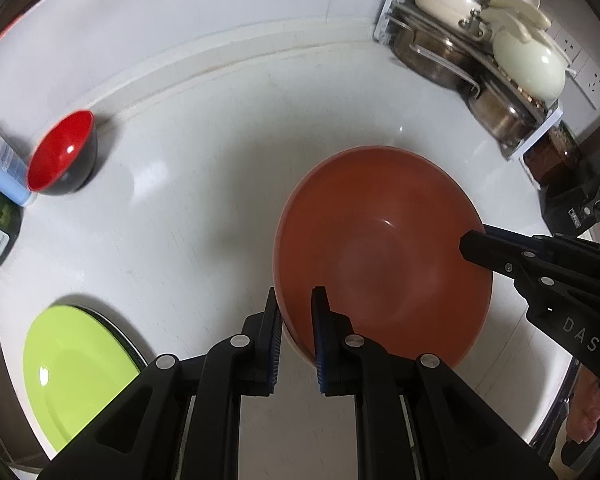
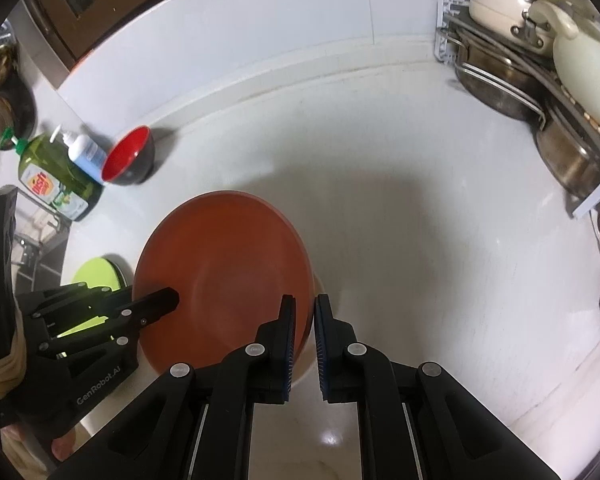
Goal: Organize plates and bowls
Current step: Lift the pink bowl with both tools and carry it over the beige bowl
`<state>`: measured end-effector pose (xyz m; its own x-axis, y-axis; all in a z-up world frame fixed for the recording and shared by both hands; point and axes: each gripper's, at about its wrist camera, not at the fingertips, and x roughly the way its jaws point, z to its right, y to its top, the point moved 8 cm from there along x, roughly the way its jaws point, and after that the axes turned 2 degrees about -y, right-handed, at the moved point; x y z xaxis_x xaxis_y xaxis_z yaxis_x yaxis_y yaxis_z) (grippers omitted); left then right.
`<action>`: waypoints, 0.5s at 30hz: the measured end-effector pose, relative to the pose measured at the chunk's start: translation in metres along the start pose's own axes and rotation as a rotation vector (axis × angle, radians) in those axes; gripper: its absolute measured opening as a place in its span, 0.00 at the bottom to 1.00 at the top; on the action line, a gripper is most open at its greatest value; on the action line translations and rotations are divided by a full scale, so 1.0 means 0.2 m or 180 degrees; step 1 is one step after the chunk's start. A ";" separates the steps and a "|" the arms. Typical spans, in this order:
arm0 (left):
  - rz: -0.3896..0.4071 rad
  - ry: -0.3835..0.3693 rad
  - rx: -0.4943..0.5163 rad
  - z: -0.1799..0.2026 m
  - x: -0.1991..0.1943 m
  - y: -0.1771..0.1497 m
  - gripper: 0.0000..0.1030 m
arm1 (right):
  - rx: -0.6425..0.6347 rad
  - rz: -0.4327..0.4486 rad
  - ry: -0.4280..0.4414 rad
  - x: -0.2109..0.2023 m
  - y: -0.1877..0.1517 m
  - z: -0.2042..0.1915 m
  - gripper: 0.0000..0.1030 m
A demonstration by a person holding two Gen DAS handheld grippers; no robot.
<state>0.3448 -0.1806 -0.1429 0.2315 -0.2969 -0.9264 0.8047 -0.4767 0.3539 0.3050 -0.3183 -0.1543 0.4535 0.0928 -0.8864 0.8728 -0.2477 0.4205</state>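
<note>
A large orange-brown bowl (image 1: 380, 248) (image 2: 224, 264) is in the middle of the white counter (image 1: 188, 208), held by its rim from two sides. My left gripper (image 1: 298, 300) (image 2: 168, 300) is shut on the near-left rim, one finger inside and one outside. My right gripper (image 2: 305, 304) (image 1: 476, 238) is shut on the opposite rim. A cream-coloured edge (image 2: 319, 286) shows under the bowl; I cannot tell what it is. A small red-and-black bowl (image 1: 60, 156) (image 2: 128, 160) stands by the back wall. A lime-green plate (image 1: 76, 368) (image 2: 94, 272) lies on a darker plate at the counter's front left.
A white rack (image 1: 480, 64) (image 2: 540, 64) with steel pans, a cream pot and lids fills the back right corner. A white-and-blue pump bottle (image 1: 4, 168) (image 2: 84, 156) and a green dish-soap bottle (image 2: 52, 176) stand left of the red-and-black bowl. A sink edge (image 2: 40, 232) lies further left.
</note>
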 end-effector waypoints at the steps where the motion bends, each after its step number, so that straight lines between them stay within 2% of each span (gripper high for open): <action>1: -0.0025 0.0000 0.0005 0.00 0.01 -0.01 0.15 | -0.0002 -0.0019 0.0001 0.01 -0.01 0.00 0.11; 15: -0.0193 0.0038 -0.0041 0.00 0.11 -0.08 0.15 | -0.0005 -0.0206 0.0052 0.11 -0.08 0.04 0.11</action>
<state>0.3366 -0.1784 -0.1685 0.1884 -0.2578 -0.9476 0.8243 -0.4830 0.2953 0.2992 -0.3191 -0.1820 0.3990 0.1242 -0.9085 0.9006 -0.2391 0.3629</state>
